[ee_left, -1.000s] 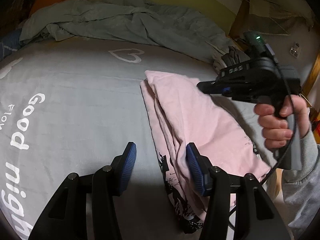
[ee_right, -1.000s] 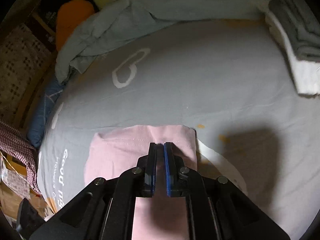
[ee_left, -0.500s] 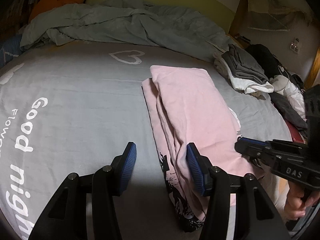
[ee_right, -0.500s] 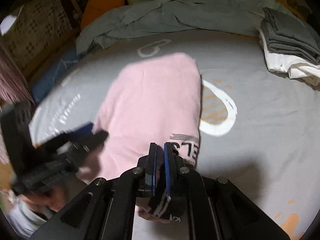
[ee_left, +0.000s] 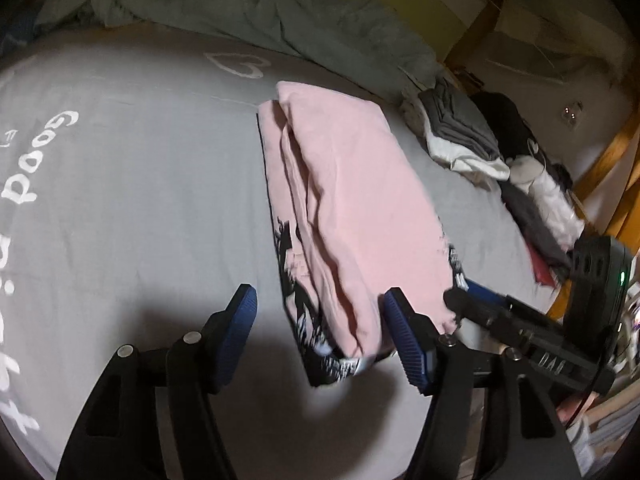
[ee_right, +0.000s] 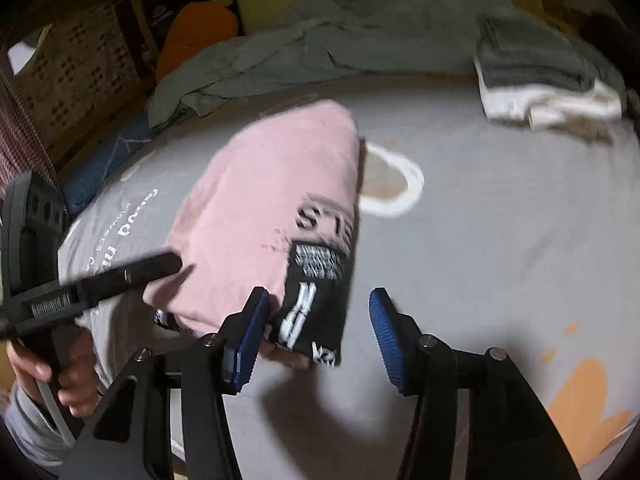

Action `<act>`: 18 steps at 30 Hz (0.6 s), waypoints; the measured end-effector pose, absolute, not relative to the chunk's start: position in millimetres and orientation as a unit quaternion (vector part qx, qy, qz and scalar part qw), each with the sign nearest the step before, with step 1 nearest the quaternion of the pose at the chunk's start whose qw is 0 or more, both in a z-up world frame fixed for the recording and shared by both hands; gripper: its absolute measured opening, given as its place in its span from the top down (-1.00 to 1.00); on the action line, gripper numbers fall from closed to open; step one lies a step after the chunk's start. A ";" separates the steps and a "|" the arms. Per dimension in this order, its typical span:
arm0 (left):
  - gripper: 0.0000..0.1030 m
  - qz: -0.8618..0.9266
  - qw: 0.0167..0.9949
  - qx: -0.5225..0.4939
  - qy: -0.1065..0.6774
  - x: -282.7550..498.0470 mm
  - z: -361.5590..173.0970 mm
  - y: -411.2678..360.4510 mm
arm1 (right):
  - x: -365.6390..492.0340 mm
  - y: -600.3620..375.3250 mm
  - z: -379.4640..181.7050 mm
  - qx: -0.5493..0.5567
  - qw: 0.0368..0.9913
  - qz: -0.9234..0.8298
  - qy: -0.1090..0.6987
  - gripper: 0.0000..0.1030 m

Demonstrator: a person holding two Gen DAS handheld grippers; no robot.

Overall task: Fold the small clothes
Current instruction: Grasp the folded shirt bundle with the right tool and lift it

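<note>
A pink garment point(ee_left: 352, 200) with a black print lies folded into a long strip on the grey bedsheet point(ee_left: 132, 200). My left gripper point(ee_left: 320, 332) hovers over its near end; the jaws are opening, with the printed end between them and neither pad pressing it. In the right wrist view the same garment point(ee_right: 264, 208) shows its black printed corner just ahead of my right gripper point(ee_right: 318, 320), whose jaws are opening too, with that corner near the left pad. The right gripper point(ee_left: 464, 296) comes in from the right, and the left gripper point(ee_right: 160, 264) from the left.
A crumpled grey-green duvet point(ee_left: 248, 4) fills the back of the bed. Folded grey and white clothes point(ee_right: 536, 76) are stacked at the far right, with more dark clothes point(ee_left: 532, 184) beside them. An orange cushion point(ee_right: 196, 28) and a wooden bed frame point(ee_left: 476, 24) lie beyond. A hand point(ee_right: 68, 372) holds the left gripper.
The right gripper has drawn back from the garment's far end to its near printed end and gone from shut to open. The left gripper's jaws have spread wider over the near end.
</note>
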State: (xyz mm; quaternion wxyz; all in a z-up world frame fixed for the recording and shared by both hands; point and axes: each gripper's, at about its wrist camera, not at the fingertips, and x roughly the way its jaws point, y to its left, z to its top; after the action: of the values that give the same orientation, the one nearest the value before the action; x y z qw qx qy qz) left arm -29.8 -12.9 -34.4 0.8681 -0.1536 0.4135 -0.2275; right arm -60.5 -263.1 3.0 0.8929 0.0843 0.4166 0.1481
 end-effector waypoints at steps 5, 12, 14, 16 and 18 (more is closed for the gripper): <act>-0.21 -0.229 0.875 -0.130 0.407 -48.8 -33.0 -19.8 | -68.9 -265.6 -5.0 0.091 0.894 0.169 0.405 -0.04; -0.23 -0.259 0.864 -0.201 0.383 -29.4 -15.8 -5.9 | -65.1 -273.3 10.1 0.153 0.889 0.203 0.382 -0.04; -0.29 -0.274 0.839 -0.253 0.396 -8.8 -22.6 0.5 | -50.2 -276.8 11.1 0.183 0.881 0.202 0.387 -0.04; -0.26 -0.257 0.811 -0.312 0.423 13.1 -41.4 11.0 | -32.4 -280.3 9.4 0.217 0.873 0.202 0.387 -0.04; -0.12 -0.260 0.795 -0.359 0.414 26.7 -51.0 20.5 | -9.2 -287.0 3.8 0.257 0.860 0.203 0.391 -0.04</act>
State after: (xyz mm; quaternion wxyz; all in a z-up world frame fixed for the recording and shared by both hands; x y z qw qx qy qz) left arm 26.7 20.5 -51.0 0.7949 -0.3595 0.4138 -0.2601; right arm -9.2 -287.0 3.8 0.8601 0.2569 0.3912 0.2027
